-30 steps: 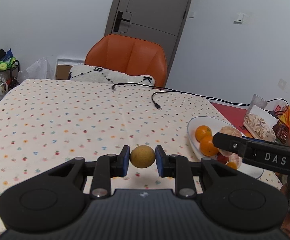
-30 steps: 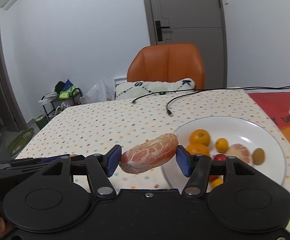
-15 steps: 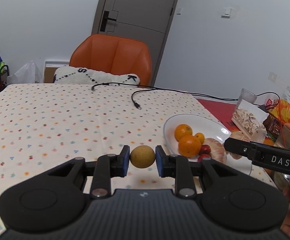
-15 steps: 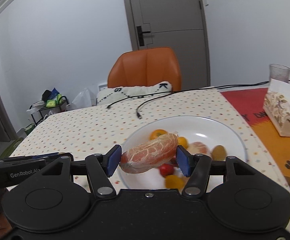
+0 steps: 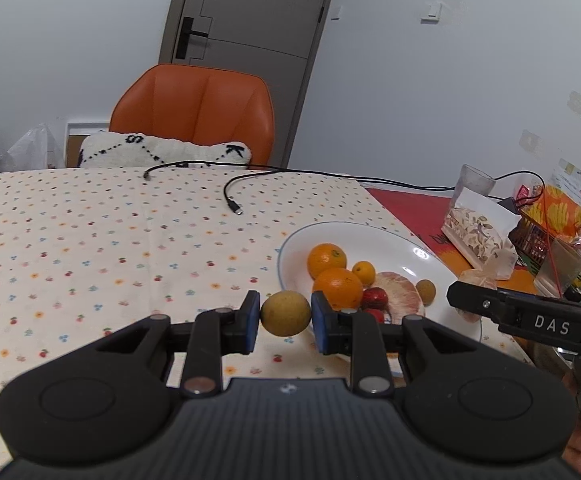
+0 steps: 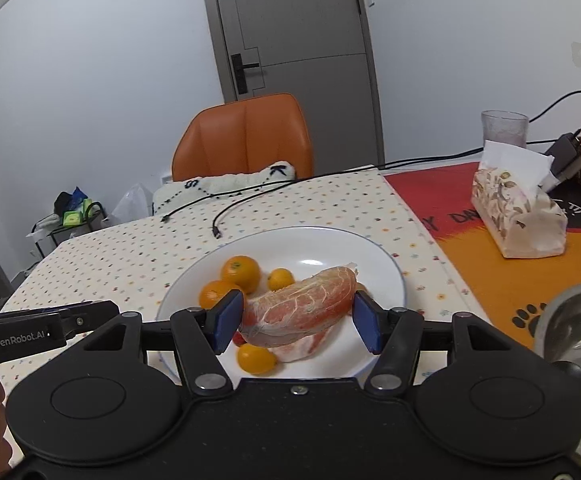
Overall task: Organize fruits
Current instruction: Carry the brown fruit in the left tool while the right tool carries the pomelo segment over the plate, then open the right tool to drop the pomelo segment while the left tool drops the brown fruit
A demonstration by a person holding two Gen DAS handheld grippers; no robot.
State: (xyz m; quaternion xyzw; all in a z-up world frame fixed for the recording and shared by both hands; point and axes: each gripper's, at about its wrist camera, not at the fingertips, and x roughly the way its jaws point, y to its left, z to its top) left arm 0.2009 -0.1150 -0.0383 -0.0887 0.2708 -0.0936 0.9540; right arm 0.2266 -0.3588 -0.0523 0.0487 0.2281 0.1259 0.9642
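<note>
My left gripper (image 5: 285, 316) is shut on a small round yellow-brown fruit (image 5: 285, 313), held above the dotted tablecloth just left of the white plate (image 5: 394, 240). The plate holds two oranges (image 5: 326, 260), a small orange, red fruits, a peeled pomelo piece (image 5: 398, 296) and a small brown fruit. My right gripper (image 6: 296, 320) is shut on a peeled pink pomelo segment (image 6: 302, 308), held over the plate (image 6: 378, 264). The right gripper's side also shows at the right of the left wrist view (image 5: 490, 304).
A black cable (image 5: 234, 200) lies on the tablecloth behind the plate. A tissue pack (image 6: 518, 216), a glass (image 6: 504, 126) and snack bags stand to the right on an orange mat. A steel bowl (image 6: 578, 320) is at the near right. An orange chair (image 5: 194, 112) stands behind the table.
Both grippers have moved right with their fruits. The right gripper with the pomelo segment now hangs over the plate; the left one has come close to the plate's left rim.
</note>
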